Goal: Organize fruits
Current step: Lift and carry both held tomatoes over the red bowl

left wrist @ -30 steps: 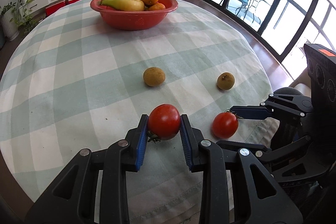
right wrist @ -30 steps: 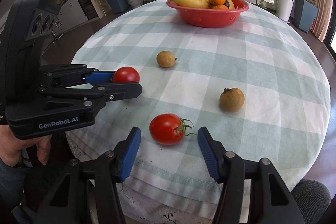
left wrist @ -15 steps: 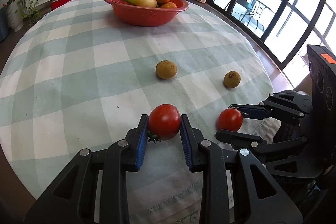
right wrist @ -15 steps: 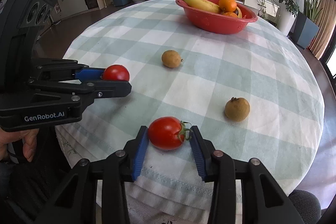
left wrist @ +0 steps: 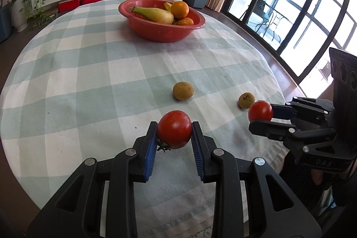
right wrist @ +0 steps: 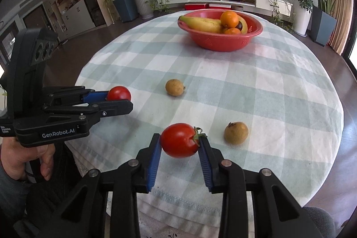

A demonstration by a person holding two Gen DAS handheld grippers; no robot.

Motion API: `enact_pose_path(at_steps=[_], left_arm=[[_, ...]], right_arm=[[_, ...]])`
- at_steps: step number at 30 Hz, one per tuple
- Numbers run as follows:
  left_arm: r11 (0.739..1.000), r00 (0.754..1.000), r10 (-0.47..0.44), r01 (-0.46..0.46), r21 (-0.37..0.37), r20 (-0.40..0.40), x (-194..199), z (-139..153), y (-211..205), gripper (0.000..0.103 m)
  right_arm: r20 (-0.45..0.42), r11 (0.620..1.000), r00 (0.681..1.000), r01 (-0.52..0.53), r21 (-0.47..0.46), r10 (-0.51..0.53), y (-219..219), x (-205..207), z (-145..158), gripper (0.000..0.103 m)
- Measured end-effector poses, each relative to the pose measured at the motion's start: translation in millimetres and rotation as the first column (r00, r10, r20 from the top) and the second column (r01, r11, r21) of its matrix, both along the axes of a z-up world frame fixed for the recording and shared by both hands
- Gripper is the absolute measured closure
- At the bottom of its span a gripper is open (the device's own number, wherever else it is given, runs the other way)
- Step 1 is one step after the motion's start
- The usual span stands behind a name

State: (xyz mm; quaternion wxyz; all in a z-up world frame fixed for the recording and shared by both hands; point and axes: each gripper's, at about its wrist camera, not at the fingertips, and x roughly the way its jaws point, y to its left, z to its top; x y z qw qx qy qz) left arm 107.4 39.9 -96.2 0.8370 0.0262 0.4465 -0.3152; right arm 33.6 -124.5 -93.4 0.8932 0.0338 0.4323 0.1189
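Left gripper (left wrist: 174,137) clamps 1 tomato (left wrist: 174,129) between its blue pads. Right gripper (right wrist: 179,148) is closing on the 2nd tomato (right wrist: 179,139), pads pressing it, lifted off the checked tablecloth (right wrist: 267,99). Ahead: 2 brown longans (right wrist: 174,87) (right wrist: 236,133). Far ahead: red bowl (right wrist: 219,40) holding bananas (right wrist: 200,23) and oranges (right wrist: 229,19).

both wrist views close, angled down, sharing table (left wrist: 89,73).

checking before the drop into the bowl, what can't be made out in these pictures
- Bottom of the red bowl: hidden under the banana and oranges in both views.
- Dark item behind the oranges, right wrist view: mostly covered, unidentifiable.
- Left hand: cut off by the frame edge.
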Motion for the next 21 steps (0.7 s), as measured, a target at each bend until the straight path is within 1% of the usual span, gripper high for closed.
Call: enact_pose_path(at_steps=[4,7,10,13,17,21], left_arm=[[1.000,0.999,0.011,-0.011,-0.010,0.033,15.0,19.9,1.4,0.076],[1.000,0.998,0.014,-0.013,-0.014,0.063,31.8,37.3,-1.3,0.076],[1.000,0.994,0.014,-0.013,-0.009,0.105,53.9,57.5,-6.4,0.076],[1.000,0.991,0.012,-0.012,-0.006,0.132,81.9,76.8,-13.3,0.076],[1.000,0.987,0.008,-0.008,0.003,0.162,123.1,100.7,-26.5,0.076],[1.000,0.987,-0.003,-0.002,0.031,0.164,164.8,110.9,-46.8,0.076]], right_arm=[[0.044,1.000,0.999,0.019,0.020,-0.020,-18.2,14.9,22.1,0.067],[0.080,1.000,0.996,0.028,0.014,-0.029,-29.3,30.2,39.3,0.067],[0.119,0.999,0.993,0.021,0.025,-0.024,-39.9,48.0,57.2,0.067],[0.147,1.000,0.989,0.026,0.007,-0.026,-49.7,69.9,69.8,0.067],[0.161,1.000,0.987,0.028,-0.014,-0.025,-63.0,102.5,79.0,0.067],[0.149,0.998,0.988,0.047,-0.036,-0.041,-78.7,139.1,77.4,0.067]])
